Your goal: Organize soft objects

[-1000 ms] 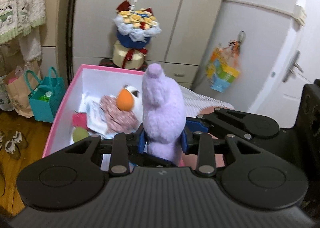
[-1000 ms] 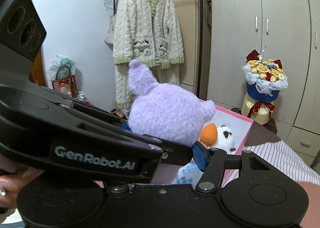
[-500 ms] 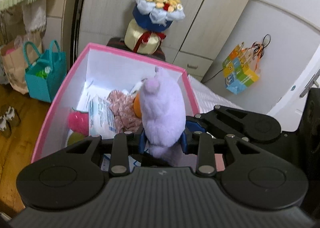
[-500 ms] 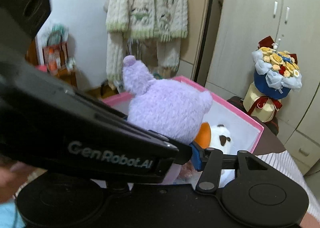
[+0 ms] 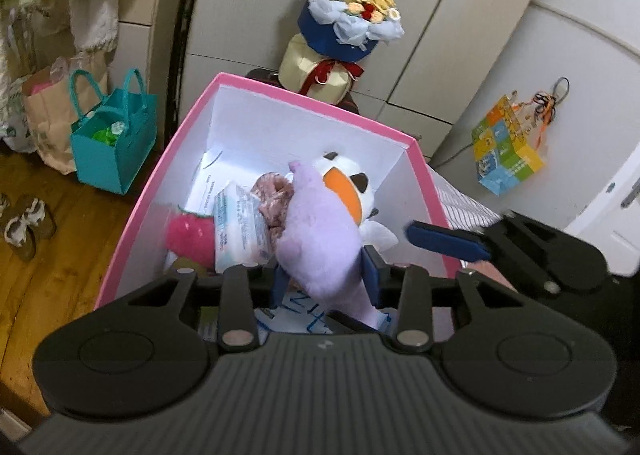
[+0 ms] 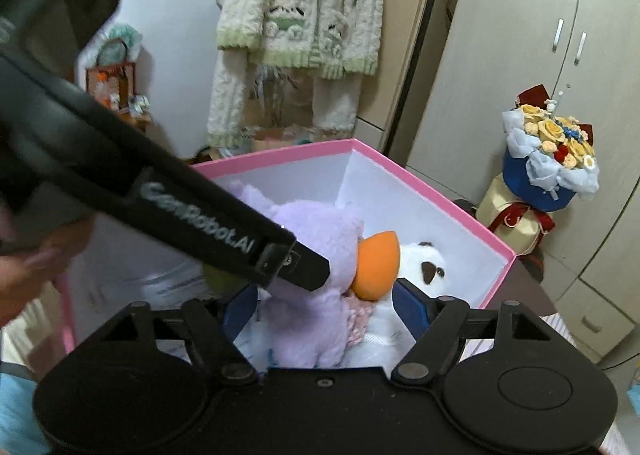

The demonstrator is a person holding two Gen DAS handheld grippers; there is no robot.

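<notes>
A purple plush toy (image 5: 320, 239) hangs inside the pink box (image 5: 280, 93), against a white plush with an orange beak (image 5: 348, 195). My left gripper (image 5: 326, 279) is shut on the purple plush toy's lower end. In the right wrist view the purple plush toy (image 6: 312, 255) lies between the spread blue pads of my right gripper (image 6: 326, 309), which is open, with the left gripper's body crossing in front. The orange-beaked white plush (image 6: 416, 267) lies to its right inside the pink box (image 6: 420, 191).
The box also holds a pink plush (image 5: 190, 235), a tissue pack (image 5: 240, 231) and a floral cloth (image 5: 274, 203). A flower bouquet (image 5: 348, 19) stands behind the box. A teal bag (image 5: 114, 139) sits on the wooden floor at left. A knit cardigan (image 6: 300, 3) hangs nearby.
Both grippers tilted down over the box. The purple plush went down into the box against the white plush. My right gripper opened and let go of it.
</notes>
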